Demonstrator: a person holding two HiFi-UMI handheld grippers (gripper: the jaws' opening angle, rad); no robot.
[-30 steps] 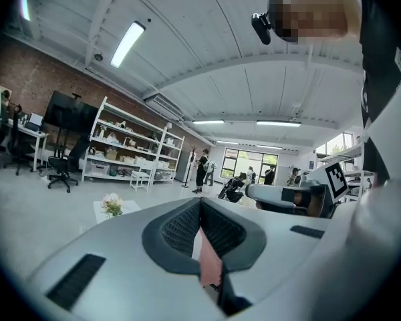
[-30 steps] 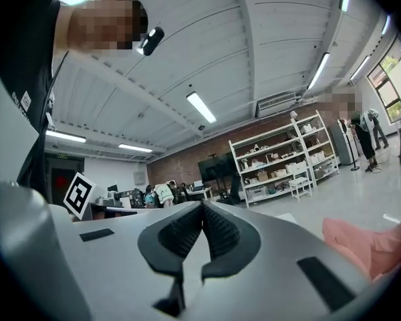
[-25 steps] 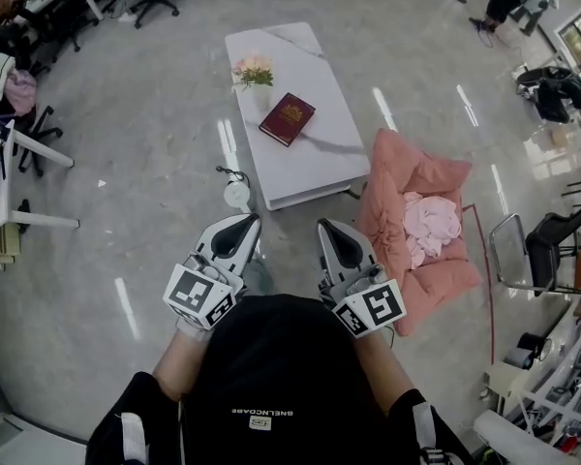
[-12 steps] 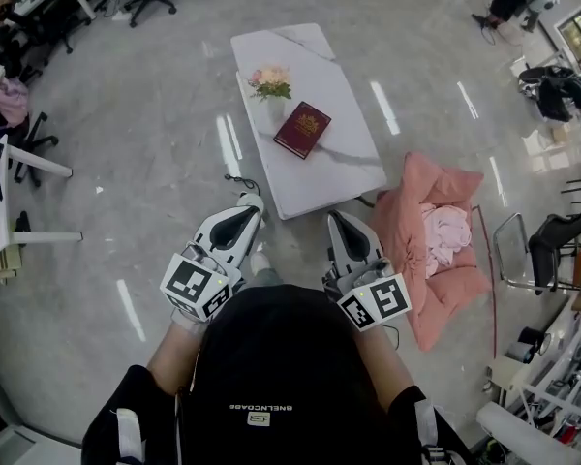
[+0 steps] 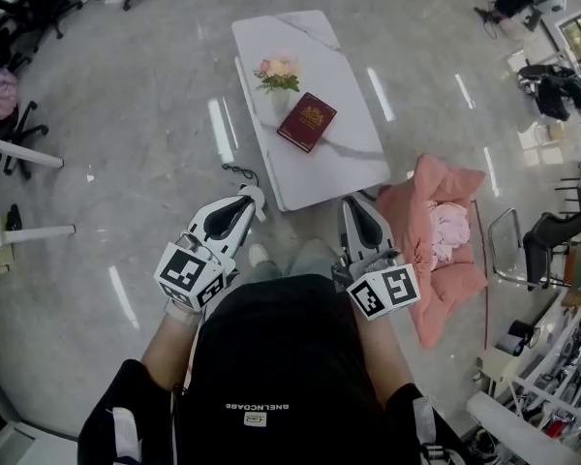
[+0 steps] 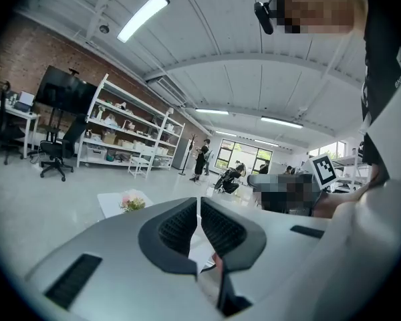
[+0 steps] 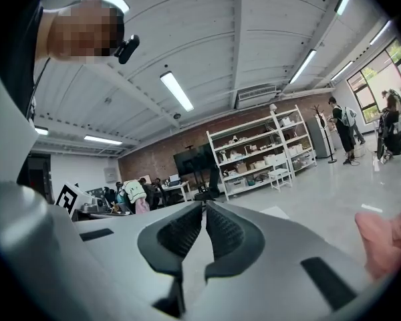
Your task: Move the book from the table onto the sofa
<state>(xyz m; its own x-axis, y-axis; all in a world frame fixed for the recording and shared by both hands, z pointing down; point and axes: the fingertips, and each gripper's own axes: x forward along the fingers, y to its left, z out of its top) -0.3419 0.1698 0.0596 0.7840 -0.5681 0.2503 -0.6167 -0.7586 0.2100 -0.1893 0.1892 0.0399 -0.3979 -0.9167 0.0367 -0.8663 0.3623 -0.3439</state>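
The dark red book (image 5: 307, 122) lies on the white table (image 5: 344, 163) beside a vase of flowers (image 5: 278, 70), well apart from the pink sofa (image 5: 414, 197) at the table's right; the left gripper (image 5: 256, 195) and the right gripper (image 5: 350, 202) hover short of the table, jaws pressed together, empty

Left gripper (image 5: 248, 198) and right gripper (image 5: 353, 204) held forward, jaws together, empty.
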